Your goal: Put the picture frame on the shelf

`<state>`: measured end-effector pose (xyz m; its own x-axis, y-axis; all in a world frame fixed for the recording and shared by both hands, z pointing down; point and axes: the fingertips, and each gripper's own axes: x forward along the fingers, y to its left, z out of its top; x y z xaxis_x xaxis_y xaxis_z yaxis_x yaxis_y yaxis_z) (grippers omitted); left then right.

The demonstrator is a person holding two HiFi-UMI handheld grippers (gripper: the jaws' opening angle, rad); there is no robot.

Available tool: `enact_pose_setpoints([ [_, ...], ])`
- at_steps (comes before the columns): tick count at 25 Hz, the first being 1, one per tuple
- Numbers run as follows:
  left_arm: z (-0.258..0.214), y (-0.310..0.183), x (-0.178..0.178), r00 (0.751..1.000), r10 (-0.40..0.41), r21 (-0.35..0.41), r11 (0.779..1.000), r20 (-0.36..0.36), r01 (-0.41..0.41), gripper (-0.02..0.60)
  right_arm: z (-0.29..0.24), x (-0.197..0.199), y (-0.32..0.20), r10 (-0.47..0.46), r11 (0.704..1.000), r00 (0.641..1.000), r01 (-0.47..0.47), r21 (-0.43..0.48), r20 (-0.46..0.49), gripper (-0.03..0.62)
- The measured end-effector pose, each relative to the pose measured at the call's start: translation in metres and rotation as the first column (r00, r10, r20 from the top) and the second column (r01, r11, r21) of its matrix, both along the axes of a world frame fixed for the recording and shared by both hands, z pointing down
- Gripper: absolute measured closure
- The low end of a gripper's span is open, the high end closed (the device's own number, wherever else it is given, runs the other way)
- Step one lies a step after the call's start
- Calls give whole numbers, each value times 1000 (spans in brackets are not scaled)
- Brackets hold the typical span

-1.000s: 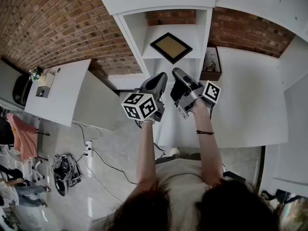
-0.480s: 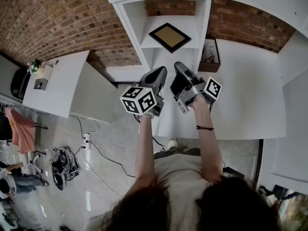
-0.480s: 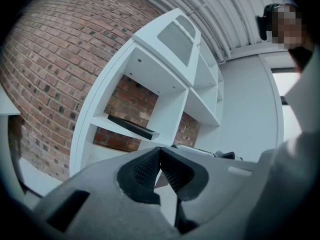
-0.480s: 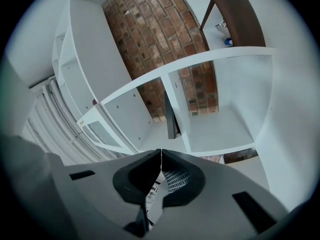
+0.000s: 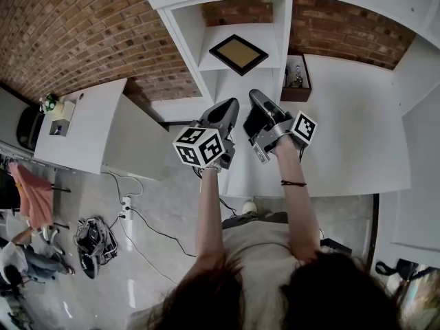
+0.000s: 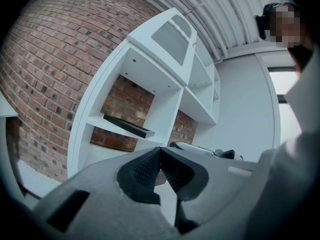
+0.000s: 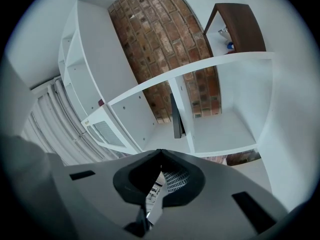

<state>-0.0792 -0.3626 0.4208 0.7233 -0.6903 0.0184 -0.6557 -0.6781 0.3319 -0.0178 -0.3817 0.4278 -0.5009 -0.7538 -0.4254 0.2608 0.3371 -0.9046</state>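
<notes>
The picture frame (image 5: pixel 238 53) has a thin black border around a plain tan panel. It lies flat, face up, on a white board of the shelf (image 5: pixel 272 52), inside an open compartment of the tall white unit. It is turned diagonally, one corner pointing at the board's front edge and reaching about as far as that edge

The picture frame (image 5: pixel 238 53) lies flat on the white shelf (image 5: pixel 271 43). My left gripper (image 5: pixel 229 108) and right gripper (image 5: pixel 256 100) hang side by side nearer me, apart from it.
</notes>
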Motion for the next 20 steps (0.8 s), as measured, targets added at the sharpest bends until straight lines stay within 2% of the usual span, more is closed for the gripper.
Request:
enact_pose_setpoints([
  [20, -3, 3, 0, 1000, 10, 9, 1000, 17, -10, 571, -5, 9, 0, 38, 999, 999, -37, -11, 17, 585],
])
